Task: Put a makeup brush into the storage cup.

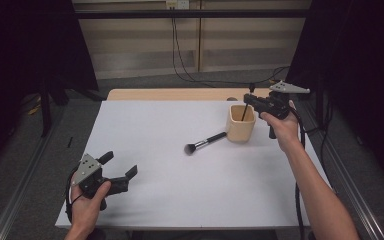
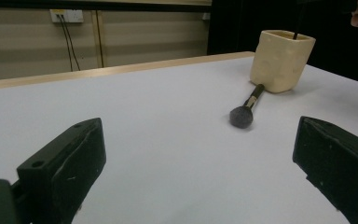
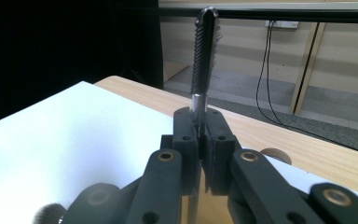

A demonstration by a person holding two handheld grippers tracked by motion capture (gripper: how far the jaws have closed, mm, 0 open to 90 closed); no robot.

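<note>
A cream cup [image 1: 241,123] stands on the white table [image 1: 180,195] at the far right. A black powder brush [image 1: 205,143] lies flat just left of it, bristles toward the table's middle. My right gripper [image 1: 250,100] hovers over the cup, shut on a thin comb-headed brush [image 3: 205,51] held upright; its dark handle [image 1: 244,111] reaches down into the cup. In the right gripper view my right gripper [image 3: 204,140] clamps the metal neck, comb end up. My left gripper [image 1: 120,164] rests open near the front left corner, nothing between its jaws. The left gripper view shows the cup [image 2: 282,60] and powder brush [image 2: 246,109] far ahead.
A wooden strip [image 1: 180,94] edges the table's far side. Black cables [image 1: 185,60] hang down the back wall to the floor. Dark curtains flank both sides. A metal rail [image 1: 350,195] runs along the right of the table.
</note>
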